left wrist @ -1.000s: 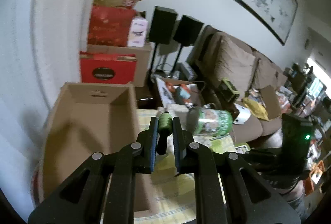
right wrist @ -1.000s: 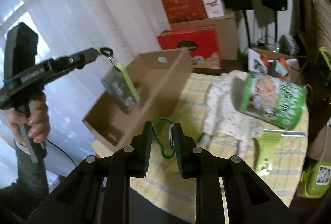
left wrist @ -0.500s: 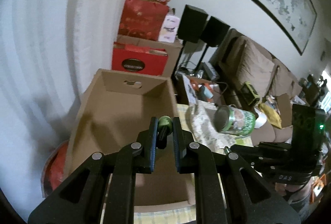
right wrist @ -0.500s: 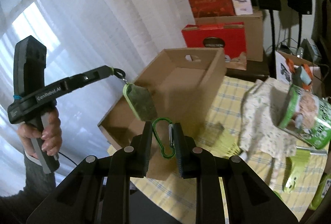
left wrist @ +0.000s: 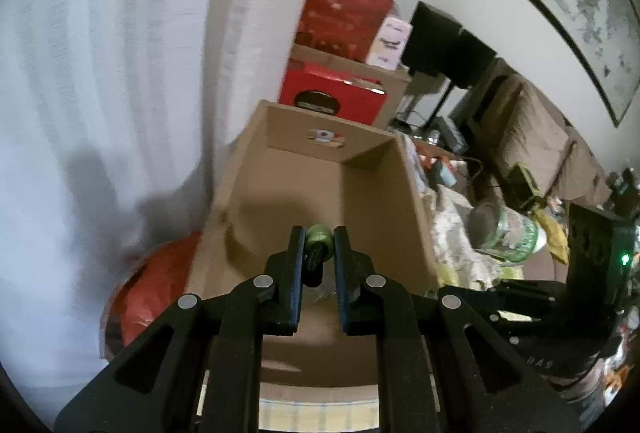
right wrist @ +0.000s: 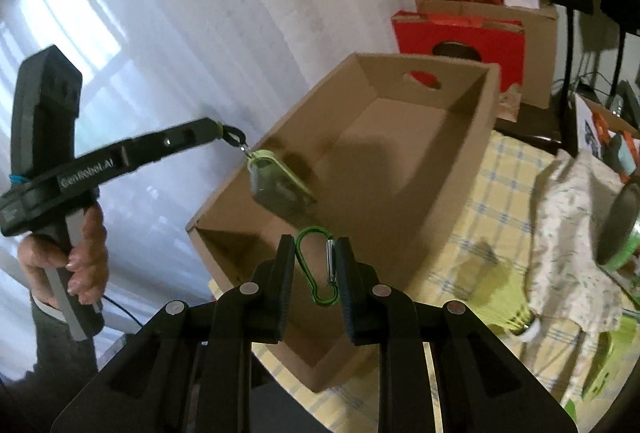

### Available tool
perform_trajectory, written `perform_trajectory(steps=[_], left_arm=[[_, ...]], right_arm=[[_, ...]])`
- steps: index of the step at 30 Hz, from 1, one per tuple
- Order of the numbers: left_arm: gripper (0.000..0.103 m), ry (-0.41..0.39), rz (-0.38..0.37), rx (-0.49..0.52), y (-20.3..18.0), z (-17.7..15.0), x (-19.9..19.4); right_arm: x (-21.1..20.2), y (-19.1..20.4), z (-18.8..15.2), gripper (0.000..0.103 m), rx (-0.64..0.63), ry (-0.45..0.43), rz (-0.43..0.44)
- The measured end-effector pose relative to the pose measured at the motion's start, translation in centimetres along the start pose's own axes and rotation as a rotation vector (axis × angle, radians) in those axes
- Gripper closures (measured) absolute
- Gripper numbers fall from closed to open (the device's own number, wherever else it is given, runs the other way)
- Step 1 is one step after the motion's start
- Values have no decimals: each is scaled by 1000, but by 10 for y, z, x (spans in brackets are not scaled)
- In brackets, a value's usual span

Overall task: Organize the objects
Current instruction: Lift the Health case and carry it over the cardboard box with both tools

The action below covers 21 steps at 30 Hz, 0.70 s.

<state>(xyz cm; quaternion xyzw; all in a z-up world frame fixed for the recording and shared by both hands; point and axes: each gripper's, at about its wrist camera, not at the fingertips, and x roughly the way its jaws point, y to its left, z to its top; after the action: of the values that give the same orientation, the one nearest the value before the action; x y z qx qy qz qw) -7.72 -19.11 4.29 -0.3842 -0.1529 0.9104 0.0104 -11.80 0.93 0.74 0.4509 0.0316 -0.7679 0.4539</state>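
An open cardboard box (left wrist: 372,193) (right wrist: 400,161) stands on a yellow checked tablecloth (right wrist: 496,193). My left gripper (left wrist: 319,245) is shut on the green clip end of a keychain tag (left wrist: 318,239). In the right wrist view the left gripper (right wrist: 216,131) holds the green-edged tag (right wrist: 280,189) hanging over the box's near left wall. My right gripper (right wrist: 315,265) is shut on a green carabiner (right wrist: 318,273) just above the box's near corner.
A green-labelled can (left wrist: 508,229) (right wrist: 620,229) lies on a floral cloth (right wrist: 568,233) right of the box. Red gift boxes (left wrist: 340,33) are stacked behind it, with black speakers (left wrist: 436,41) and a sofa (left wrist: 532,129). A white curtain (right wrist: 160,33) hangs on the left.
Both grippers moved left from over the tablecloth to the cardboard box. The hanging tag now sits over the box's left wall, and the carabiner is above the box's near corner.
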Motion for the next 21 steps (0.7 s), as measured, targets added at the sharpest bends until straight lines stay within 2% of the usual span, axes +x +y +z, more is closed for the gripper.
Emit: perform_trajectory(steps=[7, 21], left_arm=[[90, 34, 65, 4, 15, -6, 8], [90, 101, 51, 3, 9, -20, 37]], right_arm=[[33, 13, 0, 83, -46, 58, -24], [65, 7, 3, 80, -57, 124, -109]])
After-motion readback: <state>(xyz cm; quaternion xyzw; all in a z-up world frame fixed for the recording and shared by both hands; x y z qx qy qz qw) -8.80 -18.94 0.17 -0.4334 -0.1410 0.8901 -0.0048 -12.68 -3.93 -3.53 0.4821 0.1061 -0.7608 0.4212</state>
